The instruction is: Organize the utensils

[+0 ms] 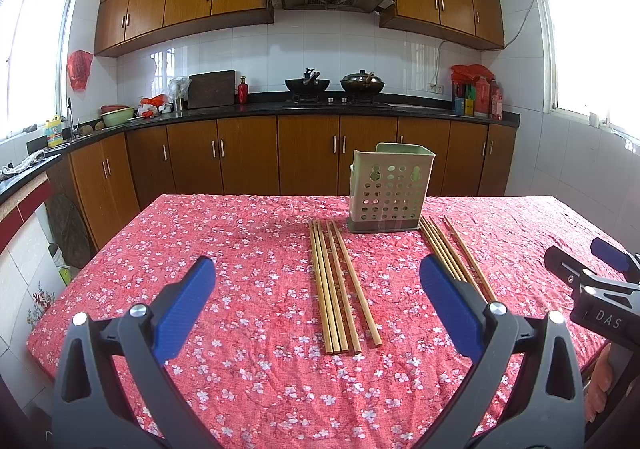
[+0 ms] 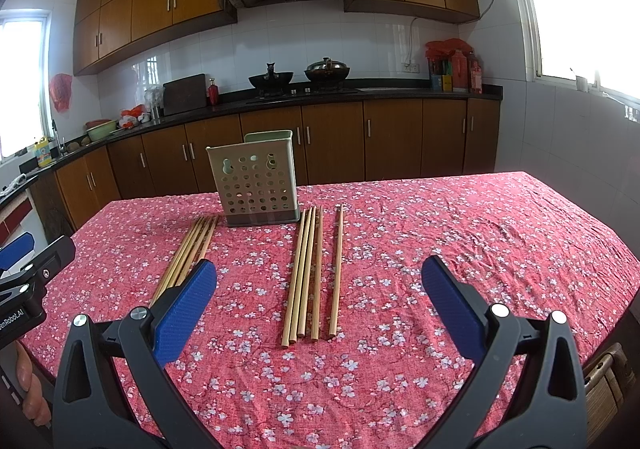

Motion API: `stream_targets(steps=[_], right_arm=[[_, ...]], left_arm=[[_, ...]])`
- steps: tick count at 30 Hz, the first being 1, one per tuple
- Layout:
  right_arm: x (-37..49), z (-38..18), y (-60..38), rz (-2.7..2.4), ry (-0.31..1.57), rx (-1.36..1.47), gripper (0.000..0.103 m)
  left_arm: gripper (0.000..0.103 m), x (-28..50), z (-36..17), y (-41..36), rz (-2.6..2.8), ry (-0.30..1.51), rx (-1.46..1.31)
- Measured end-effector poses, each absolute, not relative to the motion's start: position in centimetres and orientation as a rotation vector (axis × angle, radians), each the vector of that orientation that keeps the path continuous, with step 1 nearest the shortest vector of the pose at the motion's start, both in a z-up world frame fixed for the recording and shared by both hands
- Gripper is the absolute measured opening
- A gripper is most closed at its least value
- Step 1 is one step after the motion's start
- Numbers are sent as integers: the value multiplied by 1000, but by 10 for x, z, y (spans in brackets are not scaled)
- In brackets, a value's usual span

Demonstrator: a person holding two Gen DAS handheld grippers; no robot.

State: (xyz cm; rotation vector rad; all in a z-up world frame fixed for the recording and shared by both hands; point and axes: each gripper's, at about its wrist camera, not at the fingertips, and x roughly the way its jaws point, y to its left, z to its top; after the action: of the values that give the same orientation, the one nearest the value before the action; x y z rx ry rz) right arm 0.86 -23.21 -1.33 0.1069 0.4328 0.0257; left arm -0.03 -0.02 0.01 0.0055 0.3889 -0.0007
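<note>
A pale green perforated utensil holder stands upright mid-table on the red floral cloth. Two bundles of wooden chopsticks lie flat in front of it. In the left wrist view, the left bundle lies between the fingers of my open left gripper, below them on the cloth. The right bundle runs partly behind the right finger. In the right wrist view, the right bundle, with one stick set apart, lies under my open right gripper. The left bundle shows beside it. Both grippers hold nothing.
My right gripper shows at the right edge of the left view, and my left gripper at the left edge of the right view. Behind the table runs a dark counter with woks, a board and bottles. A chair back stands at the near right corner.
</note>
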Motion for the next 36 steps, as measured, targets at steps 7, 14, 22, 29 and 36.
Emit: stream_targets(steps=[7, 14, 22, 29, 36], right_arm=[[9, -13, -233, 25, 433, 107, 101], [9, -13, -233, 26, 433, 107, 101], [9, -13, -234, 26, 433, 107, 101], [8, -15, -234, 25, 433, 107, 101], [8, -14, -235, 25, 434, 107, 101]], left_arm=[[99, 0, 0, 0, 0, 389, 6], [99, 0, 0, 0, -1, 389, 6], [99, 0, 0, 0, -1, 390, 6], [99, 0, 0, 0, -1, 390, 6], [99, 0, 0, 0, 0, 391, 7]])
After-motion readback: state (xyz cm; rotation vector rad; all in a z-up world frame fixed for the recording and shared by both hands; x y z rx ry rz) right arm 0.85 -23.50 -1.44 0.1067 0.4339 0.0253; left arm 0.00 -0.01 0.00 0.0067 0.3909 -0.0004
